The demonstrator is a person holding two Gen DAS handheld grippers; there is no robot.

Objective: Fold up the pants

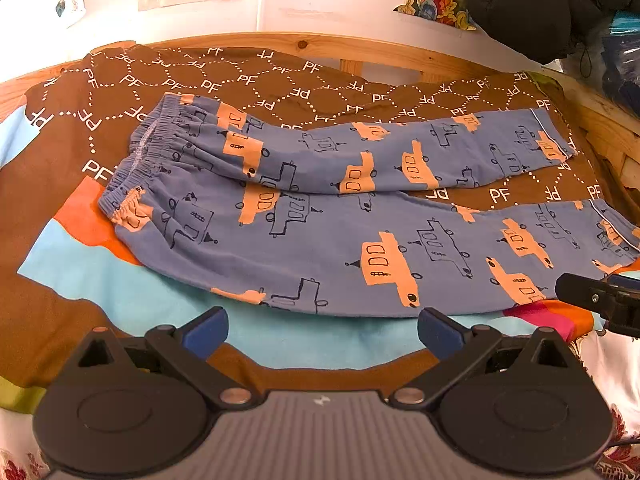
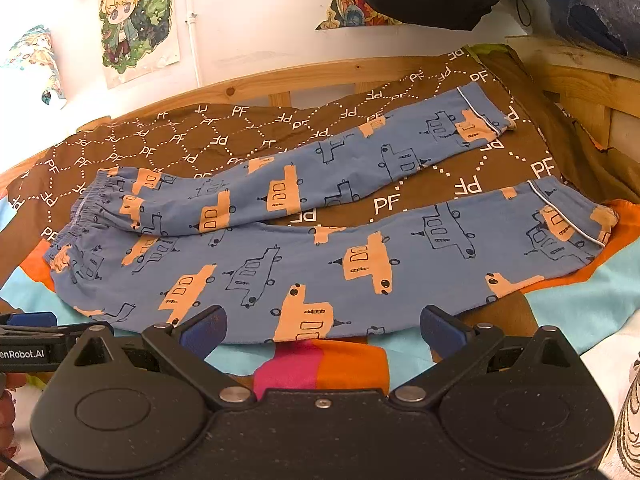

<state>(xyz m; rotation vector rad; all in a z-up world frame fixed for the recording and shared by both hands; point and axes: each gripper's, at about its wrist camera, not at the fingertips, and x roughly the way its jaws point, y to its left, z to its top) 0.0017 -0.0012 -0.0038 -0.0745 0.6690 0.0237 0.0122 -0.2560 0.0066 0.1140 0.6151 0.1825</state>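
Blue pants [image 1: 320,216] with orange vehicle prints lie flat on the bed, waistband [image 1: 136,160] at the left, both legs spread toward the right with a gap between them. They also show in the right wrist view [image 2: 320,248], cuffs [image 2: 572,228] at the right. My left gripper [image 1: 322,332] is open and empty, just short of the near leg's lower edge. My right gripper [image 2: 322,330] is open and empty at the near leg's edge. The right gripper's tip [image 1: 592,300] shows at the far right of the left wrist view; the left gripper [image 2: 40,340] shows at the left of the right wrist view.
The pants lie on a brown "PF" patterned blanket [image 1: 240,80] with light blue, orange and pink patches [image 2: 320,364]. A wooden bed frame [image 1: 360,50] runs behind. A black garment [image 1: 540,4] hangs at the upper right. Posters [image 2: 136,16] are on the white wall.
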